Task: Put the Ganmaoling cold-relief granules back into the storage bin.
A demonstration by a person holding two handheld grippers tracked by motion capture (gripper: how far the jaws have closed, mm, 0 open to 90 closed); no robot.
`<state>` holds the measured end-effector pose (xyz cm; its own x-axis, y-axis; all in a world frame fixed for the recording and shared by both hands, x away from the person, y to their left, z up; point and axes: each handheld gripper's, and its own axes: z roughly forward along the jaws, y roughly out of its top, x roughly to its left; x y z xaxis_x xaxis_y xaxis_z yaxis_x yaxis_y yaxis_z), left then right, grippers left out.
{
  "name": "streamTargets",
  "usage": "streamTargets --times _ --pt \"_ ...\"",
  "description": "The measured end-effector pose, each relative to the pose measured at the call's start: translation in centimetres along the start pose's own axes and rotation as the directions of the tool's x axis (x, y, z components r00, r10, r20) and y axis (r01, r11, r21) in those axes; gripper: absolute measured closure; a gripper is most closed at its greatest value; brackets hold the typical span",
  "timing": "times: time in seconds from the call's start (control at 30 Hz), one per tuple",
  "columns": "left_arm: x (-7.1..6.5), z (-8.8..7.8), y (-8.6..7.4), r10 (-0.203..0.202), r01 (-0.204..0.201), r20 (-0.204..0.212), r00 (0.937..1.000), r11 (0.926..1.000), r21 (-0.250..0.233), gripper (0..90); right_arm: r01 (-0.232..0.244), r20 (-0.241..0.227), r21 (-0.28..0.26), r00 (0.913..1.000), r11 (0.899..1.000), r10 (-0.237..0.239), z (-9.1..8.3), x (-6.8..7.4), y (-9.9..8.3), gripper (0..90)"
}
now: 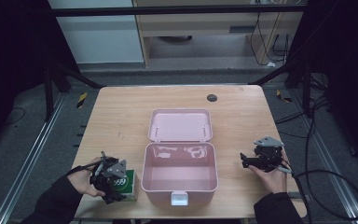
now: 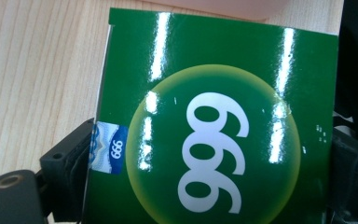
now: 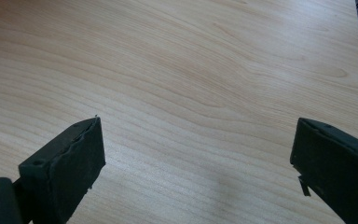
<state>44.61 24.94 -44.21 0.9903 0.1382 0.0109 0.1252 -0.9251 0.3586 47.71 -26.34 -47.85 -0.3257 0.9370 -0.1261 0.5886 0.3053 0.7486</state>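
- Green glossy cardboard box (image 2: 214,126) printed 999 lies at the near left of my wooden table (image 1: 116,116), just left of the open pink plastic case (image 1: 179,175).
- My left gripper (image 1: 114,186) straddles it, jaws hugging both sides; pads appear pressed.
- Its long axis runs along the jaws.
- My right gripper (image 3: 196,177) idles right of the case, jaws apart, nothing between.
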Motion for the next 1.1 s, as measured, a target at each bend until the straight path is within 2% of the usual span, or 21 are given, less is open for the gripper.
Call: streamTargets --times 0.53,0.6,0.63,0.8,1.1 --pt "0.0 -0.4 -0.1 -0.013 0.013 0.004 0.9999 0.9999 0.008 14.0 0.002 0.001 0.002 1.0 1.0 -0.002 -0.1 -0.1 0.0 3.7" --pt "0.0 -0.7 -0.1 -0.021 0.021 0.001 0.9998 0.9998 -0.001 14.2 0.0 0.002 0.001 1.0 1.0 0.0 -0.1 -0.1 0.0 3.8" --pt "0.1 -1.5 -0.1 -0.03 0.03 0.005 0.9995 0.9994 -0.019 14.2 0.0 0.002 0.002 1.0 1.0 0.0 -0.1 -0.1 0.0 3.8" --pt "0.0 -2.9 0.0 -0.033 0.033 0.0 0.9994 0.9985 -0.044 14.2 0.003 0.001 0.005 1.0 1.0 -0.003 -0.1 -0.1 0.0 3.9" --pt "0.2 -4.9 0.6 -0.034 0.033 -0.023 0.9991 0.9983 -0.047 14.2 0.002 0.001 0.005 1.0 1.0 -0.002 -0.1 -0.1 0.0 3.9"
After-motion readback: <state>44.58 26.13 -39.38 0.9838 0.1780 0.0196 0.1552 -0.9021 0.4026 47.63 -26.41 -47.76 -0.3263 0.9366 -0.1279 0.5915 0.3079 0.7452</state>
